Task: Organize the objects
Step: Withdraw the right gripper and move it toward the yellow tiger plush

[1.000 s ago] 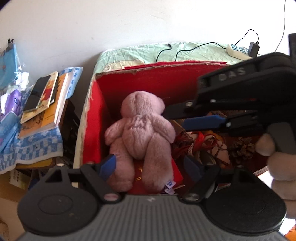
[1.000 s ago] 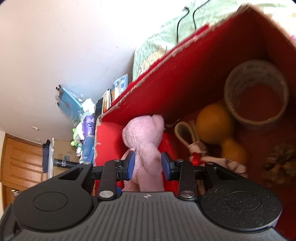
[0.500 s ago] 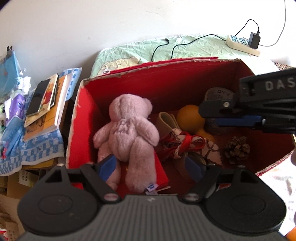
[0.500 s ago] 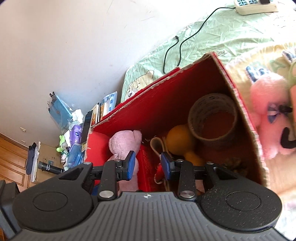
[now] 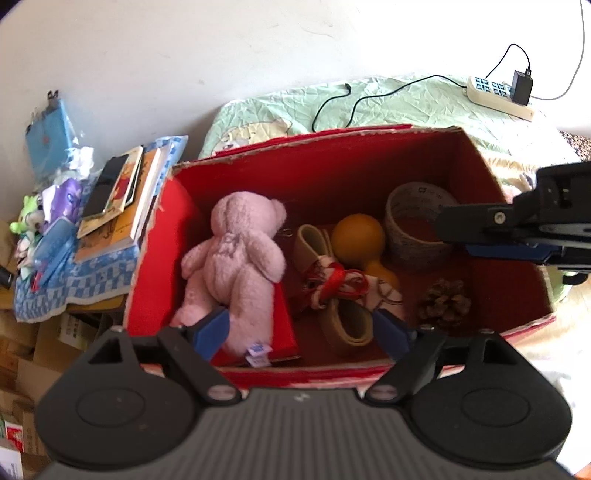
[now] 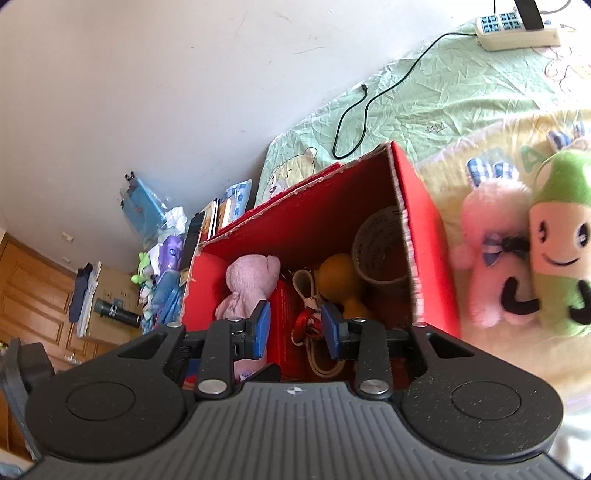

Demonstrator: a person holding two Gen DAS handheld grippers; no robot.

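Pink bear [image 5: 236, 258]: lies face down at the left end of the red box [image 5: 325, 158], legs toward the near wall, partly on a red booklet [image 5: 282, 328]; already stowed, by the look of it.
Other contents: orange gourd [image 5: 356, 238] mid-box, touching a woven ring basket [image 5: 413, 221] at the right rear; beige strap with red cord [image 5: 332, 288] in front of the gourd; pine cone [image 5: 445, 302] near the right front corner.
Toys outside: pink bunny plush [image 6: 491, 258] and green-capped plush [image 6: 561, 243] lie side by side, touching, on the quilt [image 6: 443, 110] just right of the box; likely next to go in.
Right gripper [image 6: 295, 328]: empty, jaws parted to a moderate gap, above the box's near edge.
Left gripper [image 5: 301, 328]: empty, jaws spread wide, over the near wall of the box.
Step in hand: probably moving off the box toward the bunny with the right tool.
Doing it well: swing right clear of the box wall; widen the jaws before descent; pinch the bunny across its body, not an ear, for a stable carry; keep the green plush undisturbed.
Free space: bare floor at the right front of the box, beside the pine cone; suits the next drop.
Risk: soft plush slips from a shallow pinch; power strip [image 6: 517, 26] cable well apart, no snag expected.
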